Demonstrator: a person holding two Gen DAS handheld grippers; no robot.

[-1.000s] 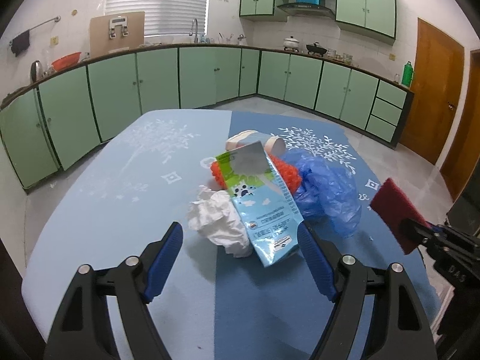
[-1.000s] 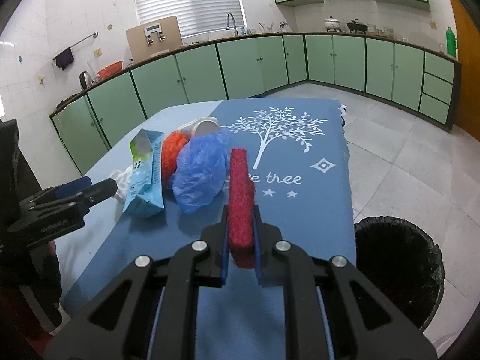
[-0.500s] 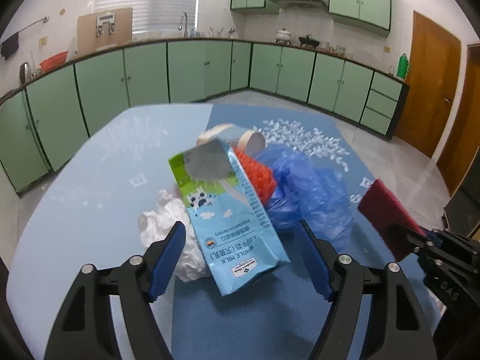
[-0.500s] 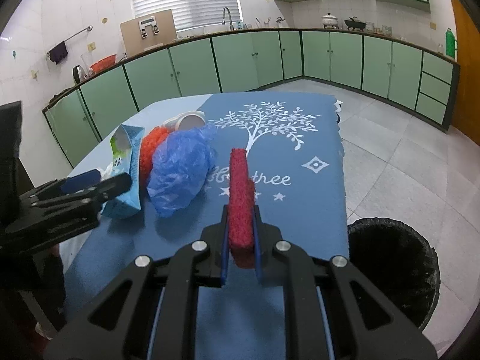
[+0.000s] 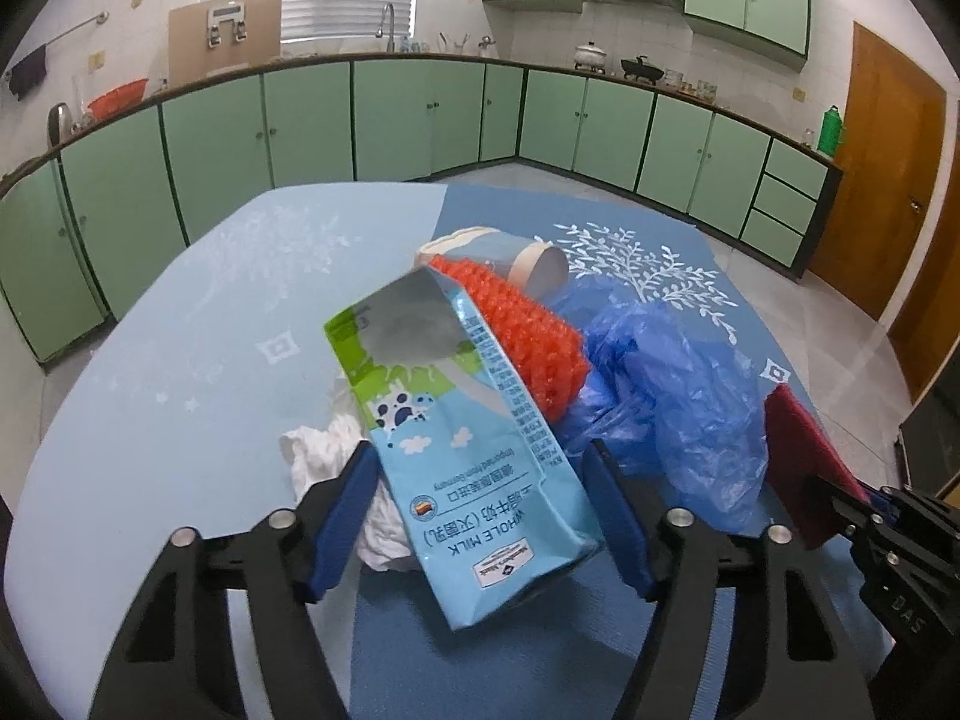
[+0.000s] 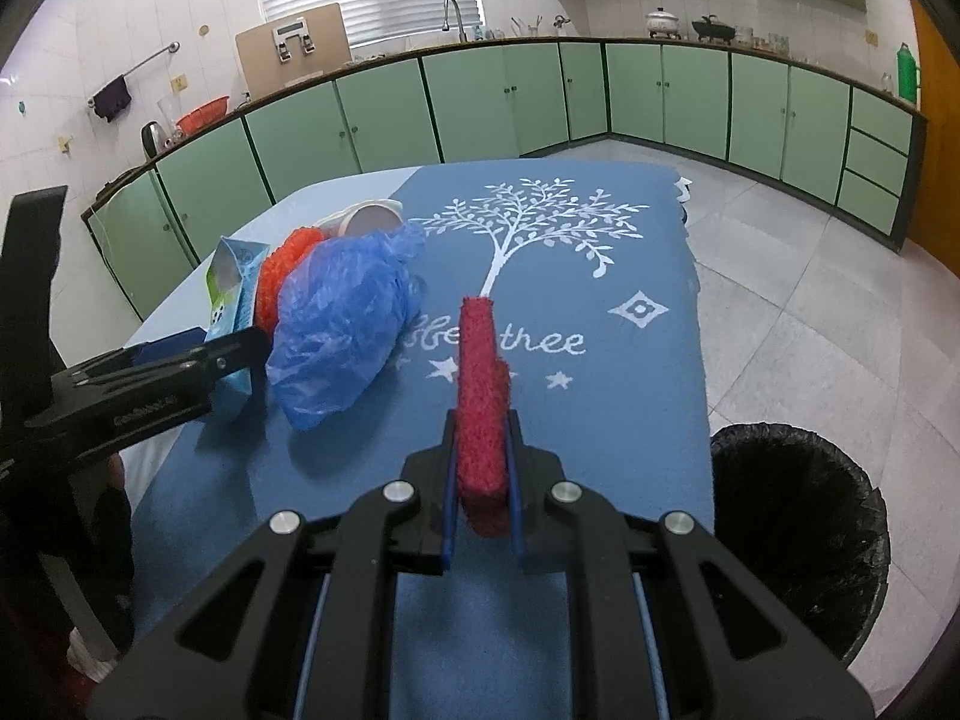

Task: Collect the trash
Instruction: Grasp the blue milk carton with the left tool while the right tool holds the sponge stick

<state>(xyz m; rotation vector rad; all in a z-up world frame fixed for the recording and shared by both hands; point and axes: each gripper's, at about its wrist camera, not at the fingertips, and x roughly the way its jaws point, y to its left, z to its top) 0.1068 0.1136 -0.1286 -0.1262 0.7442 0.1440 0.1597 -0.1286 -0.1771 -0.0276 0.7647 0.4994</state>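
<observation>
A blue and green milk carton (image 5: 462, 450) lies tilted on a heap of trash, its bottom end between the fingers of my left gripper (image 5: 478, 456). The jaws are closing on its sides, with a thin gap still showing at the right pad. A crumpled white tissue (image 5: 324, 456) lies under its left edge. Behind it are an orange mesh scrubber (image 5: 522, 336), a blue plastic bag (image 5: 678, 396) and a tipped paper cup (image 5: 522, 255). My right gripper (image 6: 480, 420) is shut on a dark red scouring pad (image 6: 480, 372), held upright above the cloth.
The table (image 5: 180, 390) wears a blue cloth with a white tree print. A black-lined trash bin (image 6: 738, 438) stands on the tiled floor beyond the table's right edge. Green kitchen cabinets (image 5: 312, 120) line the far walls, with a wooden door (image 5: 882, 180) at the right.
My left gripper has moved forward and down over the heap, so the carton now sits between its fingers, and the jaws have narrowed. The right gripper keeps its hold on the red pad.
</observation>
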